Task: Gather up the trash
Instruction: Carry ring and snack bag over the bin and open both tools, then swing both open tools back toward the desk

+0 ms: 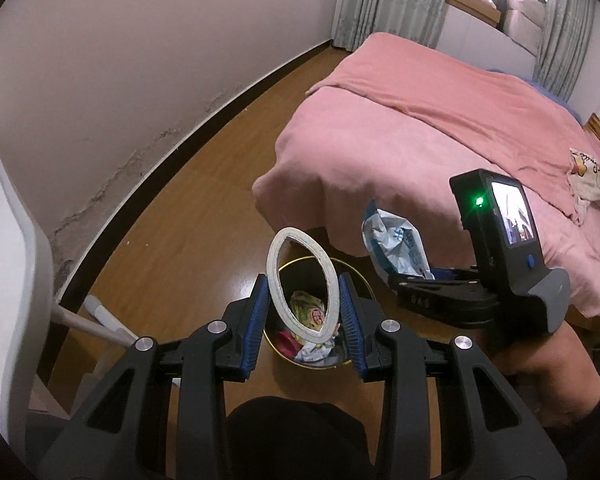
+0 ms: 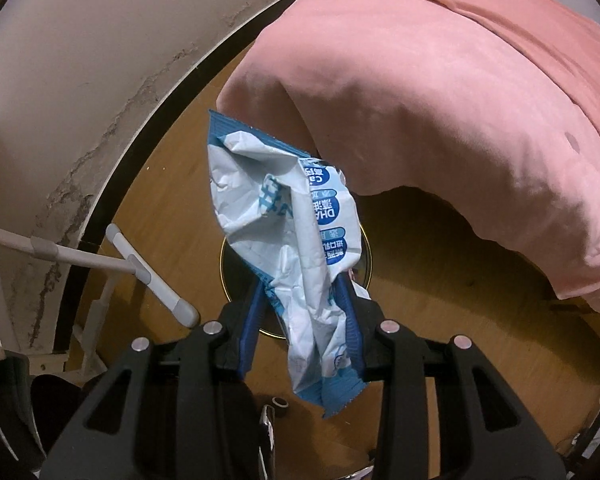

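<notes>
Bedroom floor below me: my left gripper (image 1: 305,312) is clamped on a squashed tape ring (image 1: 302,286) over the bin (image 1: 278,346), my right gripper (image 2: 303,316) pinches a wrapper (image 2: 288,232) just right; bed (image 1: 420,120) beyond. I judge dropping comes next: release both above the bin

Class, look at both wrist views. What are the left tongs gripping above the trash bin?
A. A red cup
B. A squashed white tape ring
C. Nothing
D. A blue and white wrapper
B: the left tongs pinch a squashed white tape ring over the trash bin; the right tongs hold the wrapper.
</notes>
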`<state>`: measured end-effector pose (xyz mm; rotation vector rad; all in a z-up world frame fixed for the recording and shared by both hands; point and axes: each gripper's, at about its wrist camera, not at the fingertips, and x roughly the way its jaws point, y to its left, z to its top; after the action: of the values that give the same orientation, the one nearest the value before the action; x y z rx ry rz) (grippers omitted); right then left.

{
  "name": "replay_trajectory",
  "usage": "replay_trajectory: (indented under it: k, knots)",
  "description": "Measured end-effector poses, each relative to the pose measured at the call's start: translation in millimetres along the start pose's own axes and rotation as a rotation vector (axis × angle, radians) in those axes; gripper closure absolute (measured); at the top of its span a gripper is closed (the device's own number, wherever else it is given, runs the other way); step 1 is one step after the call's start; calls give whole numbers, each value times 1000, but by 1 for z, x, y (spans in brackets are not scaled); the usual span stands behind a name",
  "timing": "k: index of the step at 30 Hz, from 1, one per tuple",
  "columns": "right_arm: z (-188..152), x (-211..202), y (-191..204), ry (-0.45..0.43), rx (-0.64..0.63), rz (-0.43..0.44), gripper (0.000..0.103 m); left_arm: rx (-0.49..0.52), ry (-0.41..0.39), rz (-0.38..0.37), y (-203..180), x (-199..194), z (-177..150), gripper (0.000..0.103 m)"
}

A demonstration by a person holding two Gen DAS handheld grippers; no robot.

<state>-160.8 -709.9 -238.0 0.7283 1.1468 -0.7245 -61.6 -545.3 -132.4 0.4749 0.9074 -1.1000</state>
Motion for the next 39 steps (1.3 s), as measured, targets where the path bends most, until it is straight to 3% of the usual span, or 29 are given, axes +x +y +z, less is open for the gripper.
replay_trajectory:
  k: [6, 13, 22, 32, 34, 37, 39]
  knots:
    - [3, -3, 2, -13, 10, 24, 63, 10, 13, -4, 0, 8, -4, 68]
    - [5, -5, 5, -31, 13, 32, 45, 14, 25, 0, 4, 14, -6, 68]
    - [10, -12, -3, -62, 62, 23, 44, 35, 63, -23, -3, 28, -10, 68]
    - [12, -30, -36, -153, 202, -34, 39, 53, 122, -85, -20, 61, -9, 67]
    - [12, -33, -41, -167, 222, -38, 39, 57, 129, -92, -22, 65, -7, 62]
    - [12, -38, -47, -184, 244, -41, 39, 63, 120, -88, -25, 66, -3, 43]
    - [12, -40, -48, -190, 250, -39, 38, 67, 117, -87, -27, 64, -2, 40]
